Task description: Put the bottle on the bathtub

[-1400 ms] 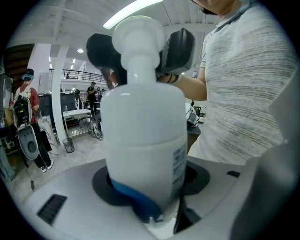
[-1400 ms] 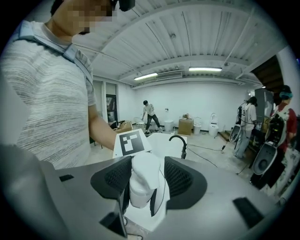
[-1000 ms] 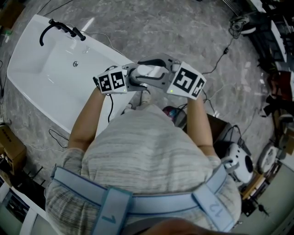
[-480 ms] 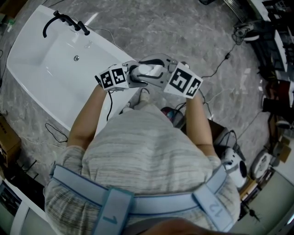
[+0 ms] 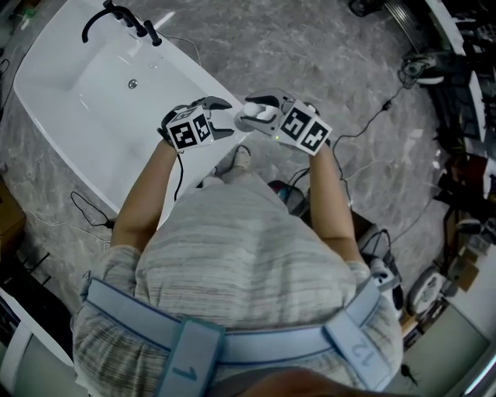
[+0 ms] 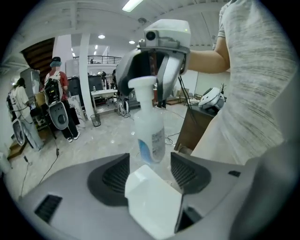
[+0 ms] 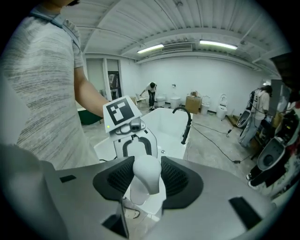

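We hold 2 grippers by the bathtub (image 5: 91, 102) edge. Right gripper (image 7: 146, 171): jaws clamped on the bottle (image 6: 149, 129) at its white pump head, the bottle hanging in air. Left gripper (image 6: 150, 161): jaws apart, the bottle just ahead of them.

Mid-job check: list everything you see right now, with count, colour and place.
bottle: one, clear with a white spray head and blue label, held in the air beside the tub
bathtub: one, white, upper left of the head view, on the floor
faucet: one, black, at the tub's far end
drain: one, silver, in the tub's bottom
cables: several, black, on the floor around the tub
floor: grey, marbled
bystander: one, red top, far back in the left gripper view
left gripper: grey, jaws apart, facing the bottle
right gripper: grey, jaws closed on the bottle's spray head
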A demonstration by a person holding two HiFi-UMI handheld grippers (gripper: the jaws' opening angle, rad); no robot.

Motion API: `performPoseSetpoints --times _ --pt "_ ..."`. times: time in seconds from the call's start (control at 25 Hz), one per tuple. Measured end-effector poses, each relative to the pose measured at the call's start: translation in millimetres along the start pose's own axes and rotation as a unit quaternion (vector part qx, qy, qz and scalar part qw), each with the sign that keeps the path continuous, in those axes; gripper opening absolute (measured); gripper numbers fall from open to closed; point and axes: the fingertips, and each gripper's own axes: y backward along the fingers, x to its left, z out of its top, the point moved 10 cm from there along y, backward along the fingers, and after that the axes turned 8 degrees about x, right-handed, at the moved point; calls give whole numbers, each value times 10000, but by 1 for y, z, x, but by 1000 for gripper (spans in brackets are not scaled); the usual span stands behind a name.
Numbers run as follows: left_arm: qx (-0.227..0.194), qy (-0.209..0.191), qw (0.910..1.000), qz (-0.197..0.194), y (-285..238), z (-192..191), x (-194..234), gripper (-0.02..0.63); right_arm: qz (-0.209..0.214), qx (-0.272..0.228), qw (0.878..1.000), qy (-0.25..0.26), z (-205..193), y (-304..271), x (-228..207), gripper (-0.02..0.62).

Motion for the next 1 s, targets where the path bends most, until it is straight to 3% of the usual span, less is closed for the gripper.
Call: performPoseSetpoints --times 0.24,0.48,0.6,0.68,1.0 --pt "-450 738 9960 219 8 -21 -5 259 -117 150 9989 -417 -31 -23 -12 179" --pt "-870 1290 9877 183 13 -25 -7 248 -215 406 9975 -545 -45 -53 -19 179" --pt "-1030 1419 9841 276 17 -26 -7 154 -273 588 9963 -560 -53 -70 -24 179" --pt "-1104 1544 9811 367 19 -26 -7 3 -314 669 9954 -601 -59 -81 -28 179" --pt "-1340 1912 9714 429 20 -34 -12 3 -442 1023 9916 -660 -79 -123 -44 179"
